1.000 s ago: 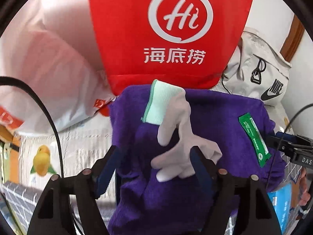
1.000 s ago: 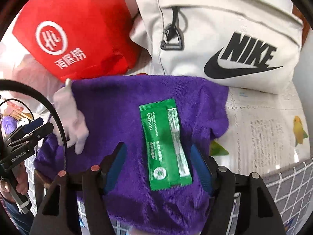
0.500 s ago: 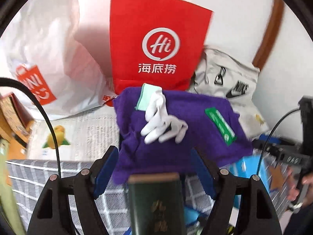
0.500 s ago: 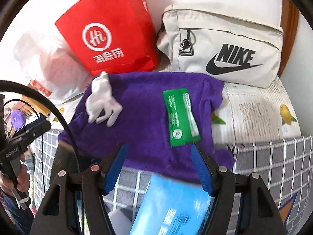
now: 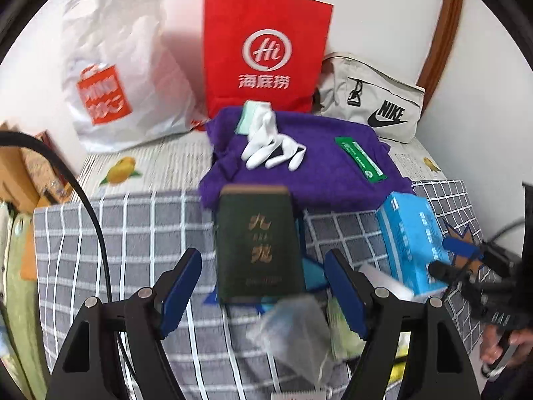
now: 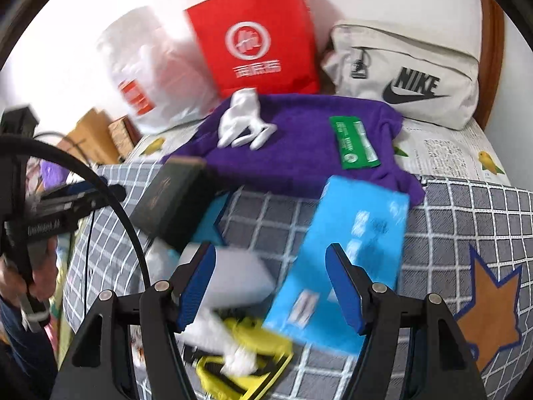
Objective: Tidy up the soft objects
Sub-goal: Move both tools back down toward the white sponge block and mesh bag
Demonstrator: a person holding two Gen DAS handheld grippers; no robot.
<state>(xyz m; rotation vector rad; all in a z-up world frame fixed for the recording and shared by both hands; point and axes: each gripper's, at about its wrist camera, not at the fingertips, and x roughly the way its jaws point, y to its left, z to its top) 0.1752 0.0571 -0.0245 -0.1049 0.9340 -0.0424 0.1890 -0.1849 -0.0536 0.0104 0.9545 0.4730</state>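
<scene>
both claws, the left gripper and the right gripper, are spread wide and hold nothing; the white glove lies on the purple towel far back; a blind grab might catch the dark green box instead
</scene>
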